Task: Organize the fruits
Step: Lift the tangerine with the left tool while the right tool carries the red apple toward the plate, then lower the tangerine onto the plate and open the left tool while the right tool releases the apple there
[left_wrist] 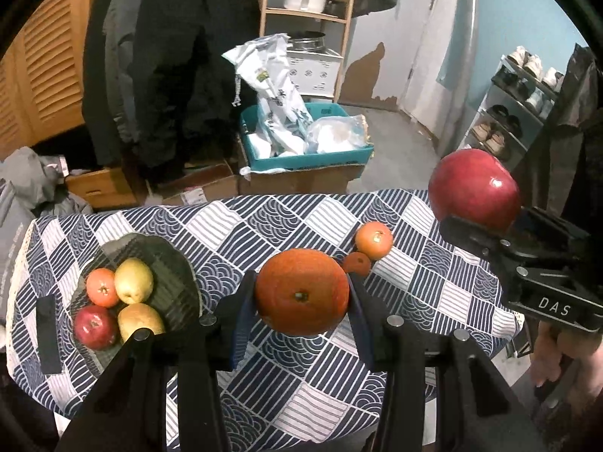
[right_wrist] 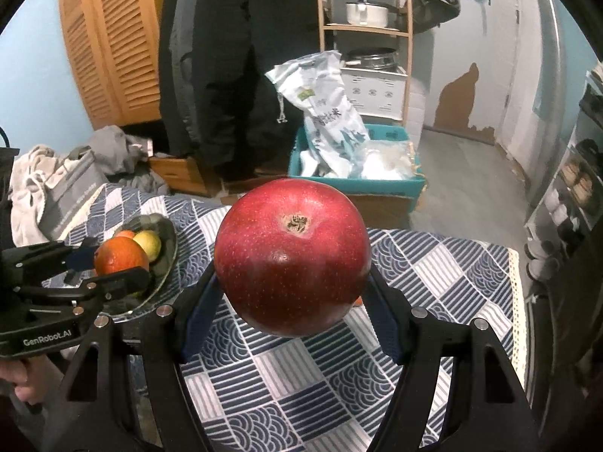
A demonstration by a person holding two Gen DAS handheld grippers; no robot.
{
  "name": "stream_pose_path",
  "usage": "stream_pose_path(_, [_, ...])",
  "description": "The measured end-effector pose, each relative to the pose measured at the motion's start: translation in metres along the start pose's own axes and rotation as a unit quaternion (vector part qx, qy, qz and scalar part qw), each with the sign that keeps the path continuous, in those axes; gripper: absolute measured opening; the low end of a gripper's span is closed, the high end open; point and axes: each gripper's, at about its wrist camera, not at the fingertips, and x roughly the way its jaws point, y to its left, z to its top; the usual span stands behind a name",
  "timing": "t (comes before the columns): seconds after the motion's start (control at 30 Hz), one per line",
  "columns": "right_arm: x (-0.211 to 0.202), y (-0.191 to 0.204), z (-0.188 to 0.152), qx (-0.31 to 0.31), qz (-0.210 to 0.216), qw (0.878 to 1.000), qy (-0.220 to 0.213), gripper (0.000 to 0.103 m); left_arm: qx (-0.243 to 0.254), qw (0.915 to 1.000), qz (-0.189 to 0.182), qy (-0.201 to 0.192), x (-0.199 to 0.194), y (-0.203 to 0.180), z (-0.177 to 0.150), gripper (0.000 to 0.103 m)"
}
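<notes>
Red apple [right_wrist: 292, 254] in right tool [right_wrist: 292, 301], calyx toward camera, axis along fingers.

Between the right gripper's [right_wrist: 294, 293] matt black plastic fingers sat a glossy, finely speckled red apple [right_wrist: 293, 256], while the left gripper [left_wrist: 301, 301] pinched a large orange [left_wrist: 301, 292] with dull, pebbled skin. Below both lay a woven cloth tablecloth [left_wrist: 309, 222], matt and printed. Left of the left gripper, a dark ribbed plate [left_wrist: 177, 263] looked glassy.

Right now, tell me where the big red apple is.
The big red apple is clamped in the right hand-held gripper, held above the checked tablecloth, right of the plate.
</notes>
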Motion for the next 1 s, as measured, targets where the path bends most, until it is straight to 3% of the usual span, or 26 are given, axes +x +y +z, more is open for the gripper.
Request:
stream_pose_path(0.5, [0.028,0.047,0.018,-0.022,0.041,0.999,0.012,0.072,-0.044,0.9987,0.028,0.0,-0.005,0.05,-0.009,0.046])
stream_pose_path(1.0, [0.077,0.104,0.028,-0.047,0.086,0.994,0.041,0.072,-0.089,0.9927,0.081,0.013,-0.002,0.109,-0.028,0.046])
